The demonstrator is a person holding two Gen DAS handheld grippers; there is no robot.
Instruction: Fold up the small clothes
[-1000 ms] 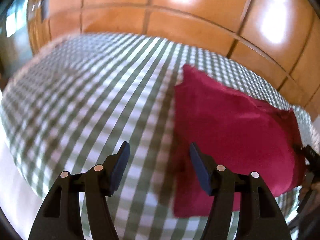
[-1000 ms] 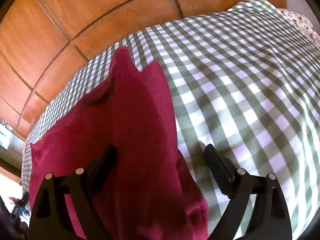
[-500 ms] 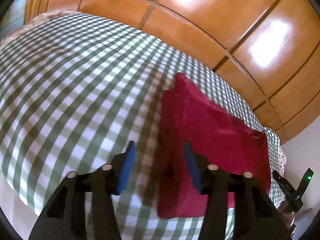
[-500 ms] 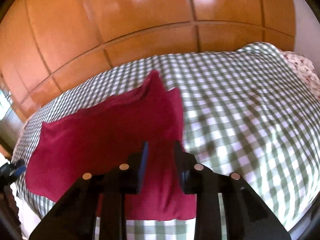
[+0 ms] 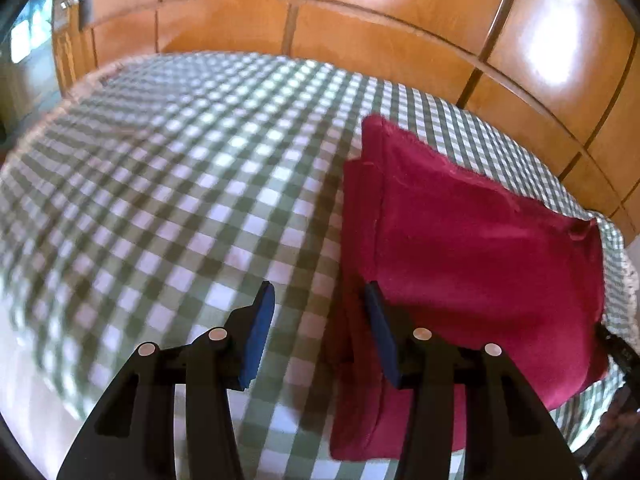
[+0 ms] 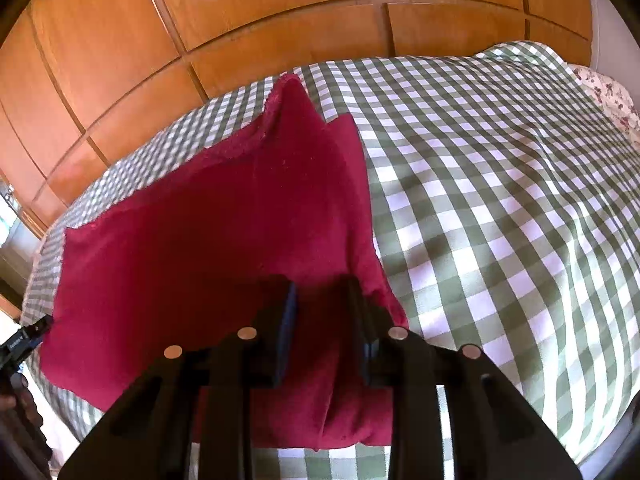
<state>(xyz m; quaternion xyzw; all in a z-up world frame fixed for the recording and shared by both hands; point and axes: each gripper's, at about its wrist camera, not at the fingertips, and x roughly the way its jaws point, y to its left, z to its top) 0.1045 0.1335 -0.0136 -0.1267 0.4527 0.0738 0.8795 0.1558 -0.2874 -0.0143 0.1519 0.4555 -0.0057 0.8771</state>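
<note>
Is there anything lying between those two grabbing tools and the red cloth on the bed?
Nothing visible does. The red cloth lies alone on the checked bedspread. The right gripper is directly over its near corner, and the left gripper is at its other edge, one finger already over it.

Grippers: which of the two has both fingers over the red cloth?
The right gripper: the red cloth fills its gap, and its jaws have just opened slightly. The left gripper, its jaws just narrowed, straddles the cloth's edge.

Bed (image 6: 500, 200) covered with green-and-white checked sheet (image 5: 180, 200), slightly rumpled. Folded dark red garment (image 6: 208, 240) lies flat on sheet near one edge. Floral pillow (image 6: 612, 100) at far right corner.
</note>
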